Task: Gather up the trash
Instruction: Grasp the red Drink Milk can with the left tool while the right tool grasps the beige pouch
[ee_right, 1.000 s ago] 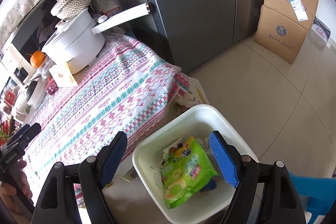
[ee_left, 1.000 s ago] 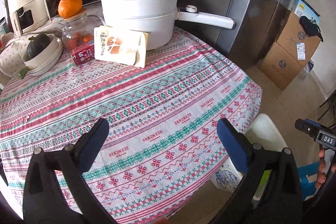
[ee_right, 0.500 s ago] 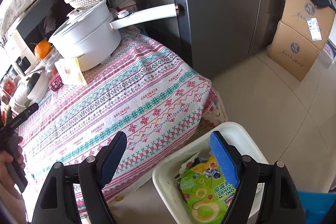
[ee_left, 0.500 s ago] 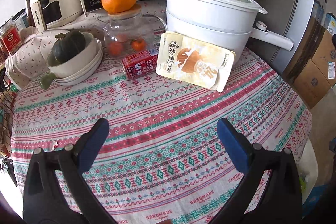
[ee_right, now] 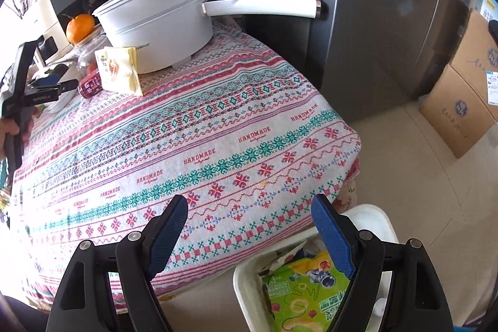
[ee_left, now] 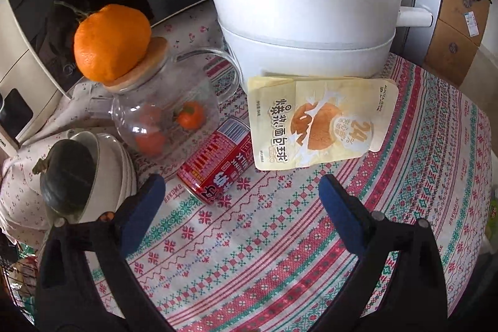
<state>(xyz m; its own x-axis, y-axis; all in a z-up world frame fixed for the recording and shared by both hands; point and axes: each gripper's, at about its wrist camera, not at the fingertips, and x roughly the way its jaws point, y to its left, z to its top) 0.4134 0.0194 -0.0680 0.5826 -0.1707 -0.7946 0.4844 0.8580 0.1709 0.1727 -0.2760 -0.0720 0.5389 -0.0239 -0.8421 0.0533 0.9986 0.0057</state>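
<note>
A red milk can (ee_left: 218, 161) lies on its side on the patterned tablecloth (ee_left: 280, 238), next to a cream snack pouch (ee_left: 317, 123) leaning on a white pot (ee_left: 305, 21). My left gripper (ee_left: 239, 204) is open and empty, just in front of the can. In the right wrist view the can (ee_right: 90, 84) and the pouch (ee_right: 119, 70) lie far off. My right gripper (ee_right: 249, 226) is open and empty above the table's front edge, by a white bin (ee_right: 246, 285) that holds a green snack bag (ee_right: 298, 297).
A glass teapot (ee_left: 162, 114) with an orange (ee_left: 112, 42) on its lid and stacked bowls holding a dark squash (ee_left: 68, 173) stand left of the can. The pot's long handle (ee_right: 261, 5) juts toward a grey fridge (ee_right: 389, 21). Cardboard boxes (ee_right: 467, 89) stand on the floor.
My left gripper has moved forward across the table, close to the can and pouch. My right gripper has swung up from over the bin toward the table edge. Both stay open.
</note>
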